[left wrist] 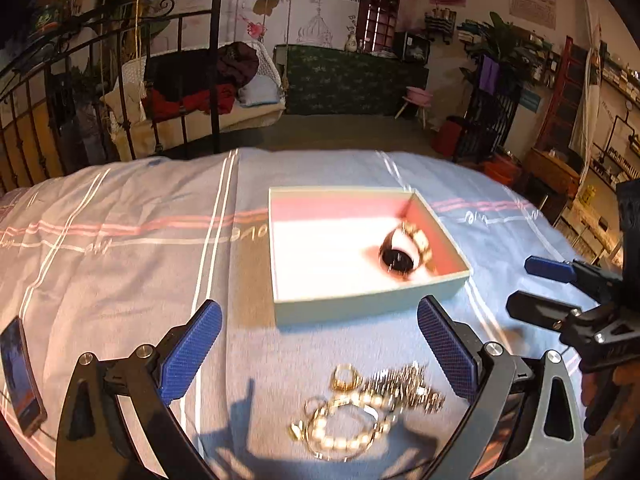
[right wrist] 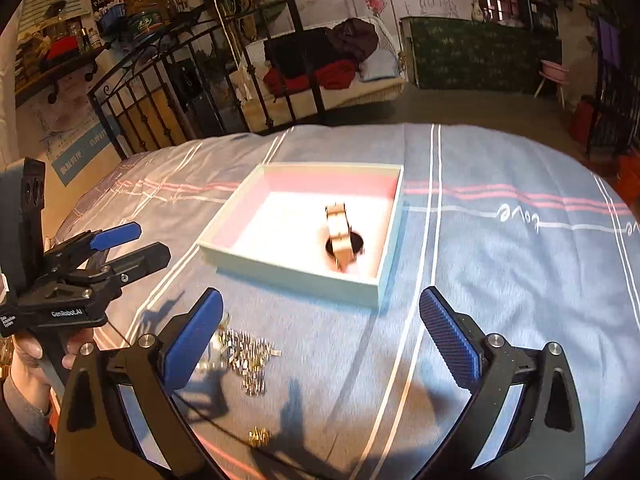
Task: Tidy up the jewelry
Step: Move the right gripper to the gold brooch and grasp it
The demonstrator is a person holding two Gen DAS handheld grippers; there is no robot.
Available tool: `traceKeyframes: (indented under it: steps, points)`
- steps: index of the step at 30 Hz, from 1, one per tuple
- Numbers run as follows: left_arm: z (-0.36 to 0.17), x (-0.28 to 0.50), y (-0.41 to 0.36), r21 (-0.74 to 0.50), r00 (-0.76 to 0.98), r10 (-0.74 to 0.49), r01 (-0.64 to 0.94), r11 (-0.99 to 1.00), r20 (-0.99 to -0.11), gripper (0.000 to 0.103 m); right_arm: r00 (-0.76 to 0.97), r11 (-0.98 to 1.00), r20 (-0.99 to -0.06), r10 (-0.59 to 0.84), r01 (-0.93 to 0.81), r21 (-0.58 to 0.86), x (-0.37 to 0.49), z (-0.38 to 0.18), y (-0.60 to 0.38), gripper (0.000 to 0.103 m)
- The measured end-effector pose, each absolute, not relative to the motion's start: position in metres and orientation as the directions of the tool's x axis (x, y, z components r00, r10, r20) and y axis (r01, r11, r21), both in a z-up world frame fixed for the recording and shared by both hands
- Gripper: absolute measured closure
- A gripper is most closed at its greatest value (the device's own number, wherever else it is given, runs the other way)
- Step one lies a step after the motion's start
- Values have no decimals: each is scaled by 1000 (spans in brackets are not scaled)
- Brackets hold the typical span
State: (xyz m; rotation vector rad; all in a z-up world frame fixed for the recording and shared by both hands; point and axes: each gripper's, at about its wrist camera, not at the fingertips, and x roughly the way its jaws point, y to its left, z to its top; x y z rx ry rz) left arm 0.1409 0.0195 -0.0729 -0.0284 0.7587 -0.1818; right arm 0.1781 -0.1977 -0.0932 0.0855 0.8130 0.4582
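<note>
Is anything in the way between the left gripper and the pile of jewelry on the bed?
No. The left gripper is open, and the jewelry pile lies on the bedspread right between its fingers, with nothing over it.

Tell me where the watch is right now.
The watch lies inside the open box on the bedspread, near the box's right wall in the left wrist view, beyond the loose jewelry pile.

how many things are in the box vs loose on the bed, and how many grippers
In the box: 1, a watch
Loose on the bedspread: 1 tangled jewelry pile, pieces too blurred to separate, plus 1 phone
Grippers: 2, left gripper and right gripper, both open
Total: 5
</note>
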Motion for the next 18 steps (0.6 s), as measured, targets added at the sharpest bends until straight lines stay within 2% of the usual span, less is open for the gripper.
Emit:
traceKeyframes:
  steps: [5, 12, 18]
  points:
    - [-118, 106, 26, -141, 608, -187, 123, 982, -772, 6, 498, 892, -755, 425, -372, 257, 133, -133, -185, 12]
    - [-135, 109, 16, -126, 577, -188, 147, 981, -795, 8, 453, 897, -787, 418, -345, 277, 119, -158, -173, 12]
    - [-143, 122, 9, -113, 565, -205, 194, 975, -799, 22, 447, 891, -788, 424, -361, 275, 116, -158, -168, 12]
